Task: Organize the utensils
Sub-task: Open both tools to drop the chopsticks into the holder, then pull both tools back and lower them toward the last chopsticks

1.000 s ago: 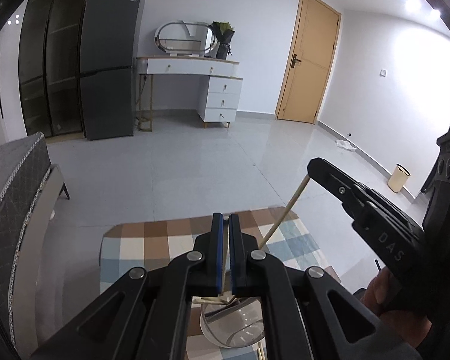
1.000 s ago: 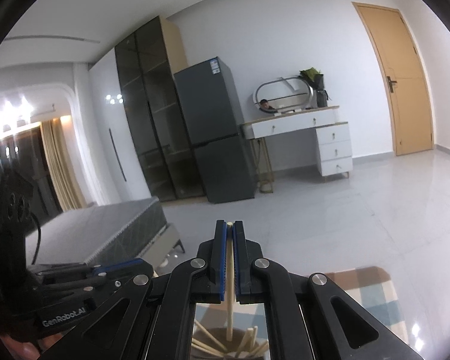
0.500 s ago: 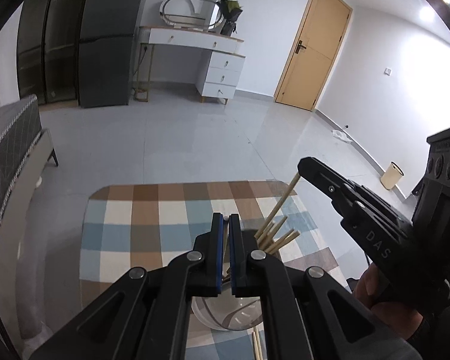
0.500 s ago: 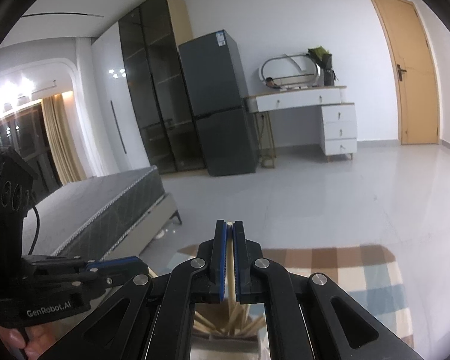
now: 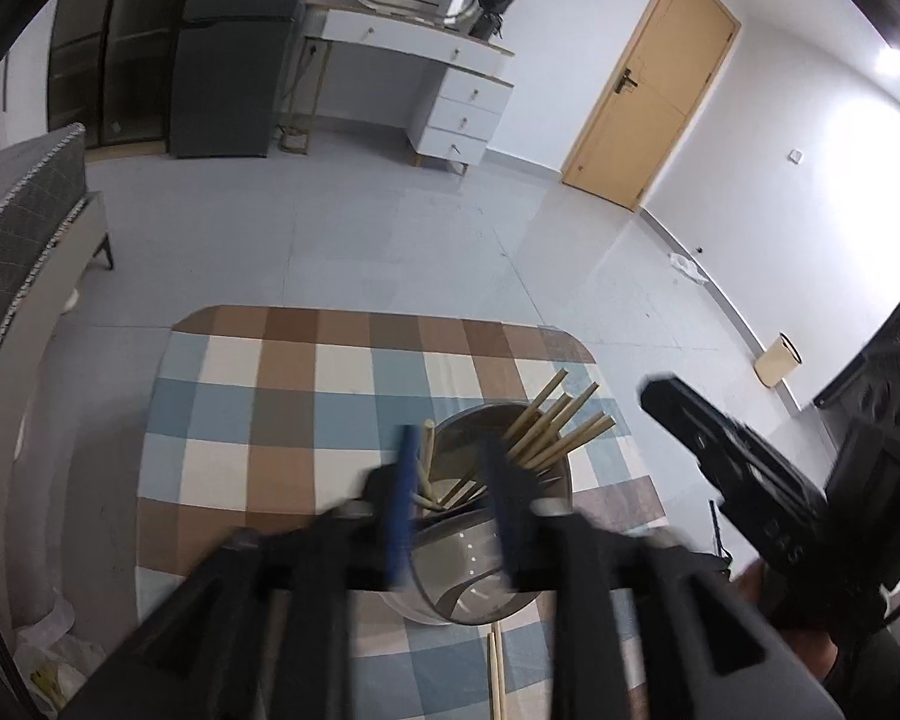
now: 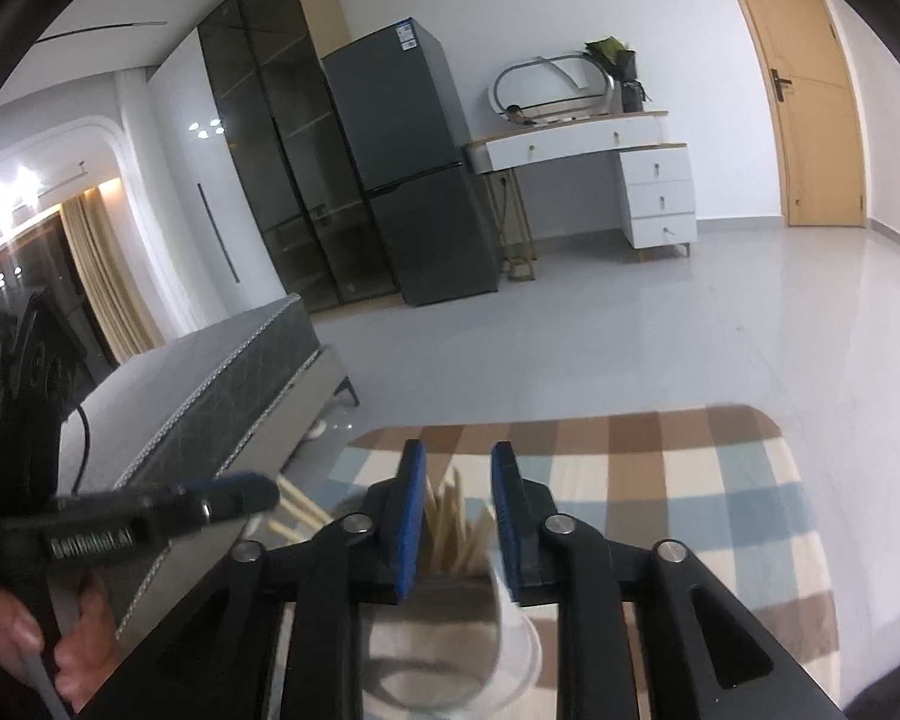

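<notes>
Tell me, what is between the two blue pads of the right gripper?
In the right wrist view, the right gripper is open; between its pads show the tops of chopsticks standing in the clear cup below, none gripped.

My left wrist camera sits just behind the left gripper (image 5: 450, 480) and tilts steeply down, close over the checked table (image 5: 282, 372), with the cup of chopsticks (image 5: 486, 576) right beneath the fingers at 6 o'clock; the door (image 5: 648, 84) lies at 1 o'clock and the white dresser (image 5: 450, 90) at 12. My right wrist camera rides behind the right gripper (image 6: 456, 504) and looks out more level across the room, the cup (image 6: 450, 648) near at 6 o'clock, the fridge (image 6: 414, 162) at 12. Both views share the cup, table, dresser, fridge and door, and each catches the other gripper: right at 3 o'clock, left at 9.
</notes>
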The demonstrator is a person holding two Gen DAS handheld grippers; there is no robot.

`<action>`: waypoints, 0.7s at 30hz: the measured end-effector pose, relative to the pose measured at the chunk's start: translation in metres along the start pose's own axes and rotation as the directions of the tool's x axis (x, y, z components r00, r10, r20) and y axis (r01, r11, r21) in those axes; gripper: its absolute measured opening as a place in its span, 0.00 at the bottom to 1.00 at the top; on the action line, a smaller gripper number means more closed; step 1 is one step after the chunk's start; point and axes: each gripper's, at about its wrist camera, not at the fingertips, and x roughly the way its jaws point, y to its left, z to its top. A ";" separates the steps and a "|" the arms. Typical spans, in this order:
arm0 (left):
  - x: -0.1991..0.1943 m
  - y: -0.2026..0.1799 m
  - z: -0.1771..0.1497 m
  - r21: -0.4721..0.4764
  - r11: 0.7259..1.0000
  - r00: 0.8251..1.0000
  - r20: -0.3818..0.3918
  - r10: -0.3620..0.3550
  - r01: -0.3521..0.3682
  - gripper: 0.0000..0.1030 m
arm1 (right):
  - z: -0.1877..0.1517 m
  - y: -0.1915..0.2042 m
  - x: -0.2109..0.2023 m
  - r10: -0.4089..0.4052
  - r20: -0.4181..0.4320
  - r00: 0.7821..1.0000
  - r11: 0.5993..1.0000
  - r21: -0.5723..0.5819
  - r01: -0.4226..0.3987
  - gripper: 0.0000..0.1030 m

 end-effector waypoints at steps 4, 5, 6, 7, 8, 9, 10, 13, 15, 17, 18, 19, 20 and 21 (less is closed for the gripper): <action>-0.017 -0.009 -0.006 -0.008 1.000 0.999 0.046 0.021 -0.020 0.56 | -0.015 -0.008 -0.021 -0.019 -0.013 1.000 1.000 0.024 0.020 0.36; -0.021 -0.013 -0.008 0.001 1.000 0.998 0.055 0.030 -0.030 0.57 | -0.018 -0.011 -0.027 -0.024 -0.018 1.000 0.999 0.040 0.025 0.41; -0.026 -0.017 -0.010 0.008 0.999 0.997 0.068 0.038 -0.039 0.58 | -0.021 -0.013 -0.032 -0.030 -0.021 0.999 0.998 0.052 0.031 0.44; -0.031 -0.020 -0.012 0.013 0.999 0.996 0.078 0.034 -0.035 0.63 | -0.024 -0.015 -0.039 -0.038 -0.016 0.999 0.997 0.064 0.039 0.50; -0.033 -0.021 -0.012 0.014 0.999 0.996 0.083 0.030 -0.031 0.66 | -0.026 -0.015 -0.047 -0.040 -0.007 0.999 0.997 0.073 0.040 0.51; -0.038 -0.024 -0.015 0.010 1.000 0.995 0.094 0.029 -0.030 0.70 | -0.028 -0.015 -0.054 -0.037 -0.001 0.999 0.996 0.076 0.037 0.52; -0.044 -0.026 -0.017 0.005 1.000 0.994 0.105 0.029 -0.029 0.71 | -0.029 -0.014 -0.061 -0.035 0.006 0.999 0.997 0.076 0.034 0.54; -0.057 -0.030 -0.026 0.001 0.999 0.990 0.133 0.037 -0.037 0.75 | -0.034 -0.007 -0.082 -0.036 0.046 0.998 0.998 0.055 0.033 0.67; -0.068 -0.032 -0.034 0.000 0.998 0.984 0.167 0.054 -0.055 0.77 | -0.036 0.000 -0.099 -0.039 0.083 0.996 0.999 0.036 0.036 0.77; -0.079 -0.036 -0.044 0.002 0.996 0.975 0.204 0.085 -0.088 0.80 | -0.039 0.004 -0.112 -0.034 0.113 0.993 0.999 0.023 0.031 0.81; -0.081 -0.038 -0.046 0.004 0.995 0.972 0.215 0.097 -0.101 0.82 | -0.042 0.007 -0.117 -0.034 0.123 0.992 0.999 0.018 0.032 0.83; -0.087 -0.041 -0.050 0.011 0.994 0.967 0.232 0.104 -0.110 0.82 | -0.044 0.009 -0.123 -0.037 0.133 0.990 0.999 0.014 0.035 0.86; -0.091 -0.044 -0.054 0.018 0.993 0.964 0.244 0.108 -0.116 0.82 | -0.046 0.012 -0.128 -0.040 0.132 0.990 0.999 0.013 0.038 0.89; -0.094 -0.045 -0.057 0.023 0.992 0.961 0.251 0.115 -0.124 0.82 | -0.047 0.013 -0.130 -0.041 0.126 0.991 0.999 0.014 0.040 0.90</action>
